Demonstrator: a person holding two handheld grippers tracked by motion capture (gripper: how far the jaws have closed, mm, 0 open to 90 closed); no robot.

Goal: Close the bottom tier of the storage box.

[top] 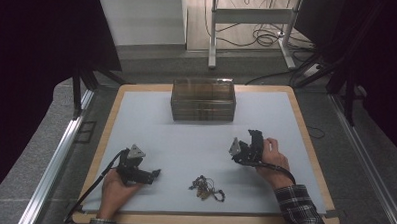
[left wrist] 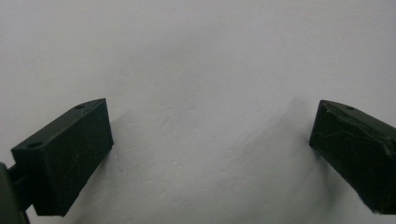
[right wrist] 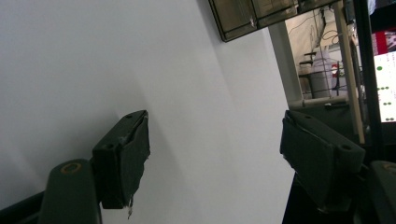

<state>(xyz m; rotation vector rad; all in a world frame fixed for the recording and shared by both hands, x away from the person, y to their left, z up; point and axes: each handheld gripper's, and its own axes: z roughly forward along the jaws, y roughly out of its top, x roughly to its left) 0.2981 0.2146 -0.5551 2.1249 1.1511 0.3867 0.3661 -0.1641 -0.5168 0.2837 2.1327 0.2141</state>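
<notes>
The little chain pile [top: 207,188] lies on the table [top: 185,141], near the front edge, btwn both tools. Left tool [top: 154,173] is nearer & points at it. Right tool [top: 256,135] points away. Both wide open, holding nothing.

Small dark tangle [top: 207,188] on surface [top: 195,142] near front edge: too small to tell what it is, maybe chain or keys. Clear box [top: 203,100] at far side: contents not readable through tinted walls; in right gripper view box [right wrist: 261,14] cut off by top edge, only lower corner seen. Left hand [top: 114,191] and right sleeve [top: 300,211] cut by bottom edge. Left hand-held gripper [left wrist: 210,140]: outer jaw ends cut by frame edges, body out of frame.
</notes>
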